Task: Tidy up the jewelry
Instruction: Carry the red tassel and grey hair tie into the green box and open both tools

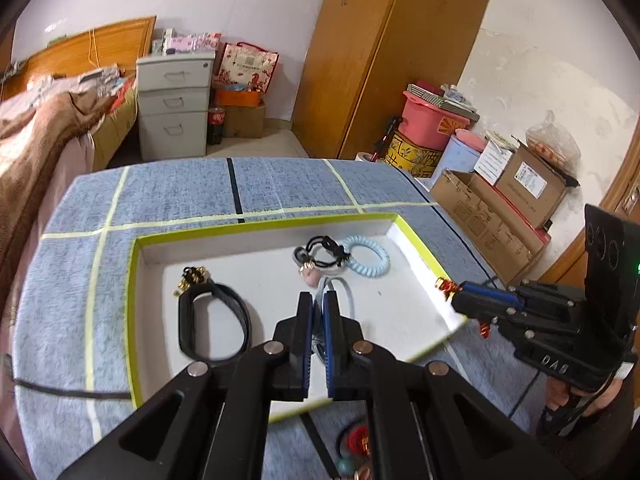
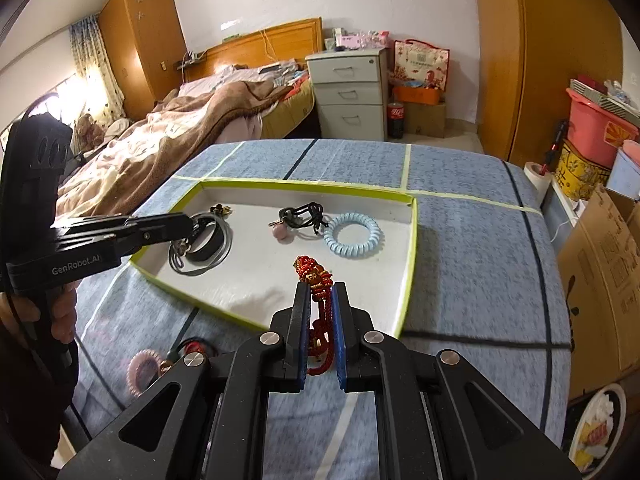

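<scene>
A white tray with a lime-green rim (image 1: pixel 264 224) (image 2: pixel 304 188) lies on the blue checked cloth. My left gripper (image 1: pixel 318 298) (image 2: pixel 192 222) hangs over the tray's left part, shut on a thin grey cord loop (image 1: pixel 349 300) (image 2: pixel 176 258). My right gripper (image 2: pixel 320 290) (image 1: pixel 454 296) is over the tray's near right edge, shut on a red knotted bracelet (image 2: pixel 314 274) (image 1: pixel 445 286). In the tray lie a black strap bracelet with a gold charm (image 1: pixel 216 320) (image 2: pixel 210 242), a light-blue spiral hair tie (image 1: pixel 368 260) (image 2: pixel 352 240) and a black cord with a pink bead (image 1: pixel 320 258) (image 2: pixel 298 220).
On the cloth in front of the tray lie a pink spiral hair tie (image 2: pixel 138 372) and a red beaded piece (image 2: pixel 194 347) (image 1: pixel 360 438). A bed (image 2: pixel 168 136) stands to the left, cardboard boxes (image 1: pixel 492 216) to the right, a grey drawer unit (image 1: pixel 174 104) behind.
</scene>
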`<state>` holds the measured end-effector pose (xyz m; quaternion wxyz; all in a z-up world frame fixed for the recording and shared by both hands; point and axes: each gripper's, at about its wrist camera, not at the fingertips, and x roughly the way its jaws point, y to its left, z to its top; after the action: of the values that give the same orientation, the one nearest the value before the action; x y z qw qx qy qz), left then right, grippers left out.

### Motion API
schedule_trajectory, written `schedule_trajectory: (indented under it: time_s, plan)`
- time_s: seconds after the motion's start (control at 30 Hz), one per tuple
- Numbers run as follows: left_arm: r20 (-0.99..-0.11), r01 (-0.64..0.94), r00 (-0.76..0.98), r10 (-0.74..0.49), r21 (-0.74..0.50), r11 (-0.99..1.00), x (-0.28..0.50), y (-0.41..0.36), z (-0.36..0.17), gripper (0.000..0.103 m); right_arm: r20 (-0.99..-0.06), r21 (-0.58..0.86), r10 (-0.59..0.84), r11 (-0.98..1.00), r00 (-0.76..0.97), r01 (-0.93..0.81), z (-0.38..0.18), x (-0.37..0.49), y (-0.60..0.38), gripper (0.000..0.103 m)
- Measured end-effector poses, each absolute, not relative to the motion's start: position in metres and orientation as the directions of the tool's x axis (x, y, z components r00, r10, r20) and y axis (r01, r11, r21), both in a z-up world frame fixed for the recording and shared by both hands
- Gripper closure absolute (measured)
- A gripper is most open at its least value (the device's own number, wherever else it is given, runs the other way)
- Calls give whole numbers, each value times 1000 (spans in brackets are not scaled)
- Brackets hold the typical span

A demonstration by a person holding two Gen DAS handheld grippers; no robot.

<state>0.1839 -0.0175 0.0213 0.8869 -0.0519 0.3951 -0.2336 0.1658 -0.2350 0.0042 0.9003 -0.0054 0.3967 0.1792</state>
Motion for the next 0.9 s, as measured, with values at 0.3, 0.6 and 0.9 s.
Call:
schedule_trajectory:
  time_s: [0.3,0.6,0.9]
  plan:
    - [-716,340,559,-418,-262,903,223,-20,8,98,-755,112,287,942,589,-315,-13,198,-231,92]
    - [-751,291,540,-381,-258,921,247,-15,-11,98,-783,54,234,949,576,-312,-28,210,-229,92]
    - [-771,282,517,-371,-256,925,254,-19,-20,98,-790,-15,177,951,586,-307,-33,218,-227,92]
